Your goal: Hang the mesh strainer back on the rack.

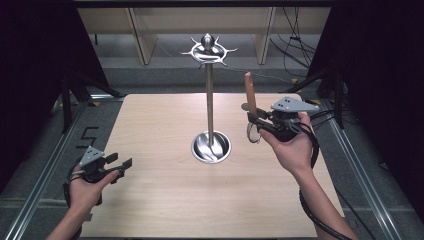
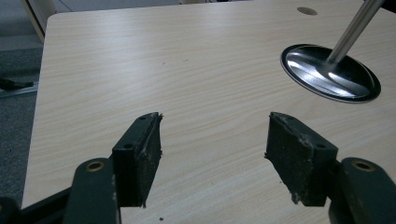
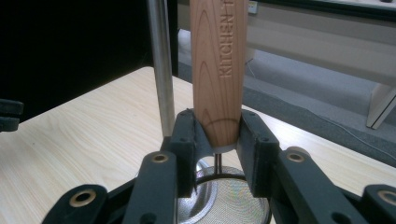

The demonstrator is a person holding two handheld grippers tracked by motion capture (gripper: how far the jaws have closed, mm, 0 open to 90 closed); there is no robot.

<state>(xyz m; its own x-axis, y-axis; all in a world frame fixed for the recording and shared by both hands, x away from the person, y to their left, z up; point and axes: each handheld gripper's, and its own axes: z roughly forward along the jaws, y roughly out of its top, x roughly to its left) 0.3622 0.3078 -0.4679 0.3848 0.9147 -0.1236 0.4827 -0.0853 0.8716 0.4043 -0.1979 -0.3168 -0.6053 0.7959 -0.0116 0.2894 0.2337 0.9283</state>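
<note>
Strainer (image 1: pixel 253 131) clamped upright in right hand-held gripper (image 1: pixel 256 119) beside stand (image 1: pixel 210 102); left hand-held gripper (image 1: pixel 120 166) spread empty.

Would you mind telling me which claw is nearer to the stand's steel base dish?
Right. The right claw hangs just right of the dish, holding a wooden-handled strainer; the left claw sits open near the table's left edge.

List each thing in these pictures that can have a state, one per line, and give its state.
Left gripper: open, empty, low over the table's near left part.
Right gripper: shut on the wooden handle.
Wooden-handled mesh strainer: held upright, handle up, mesh bowl below the jaws.
Steel utensil stand with hooked top: upright, hooks bare.
Light wooden table: bears the stand.
</note>
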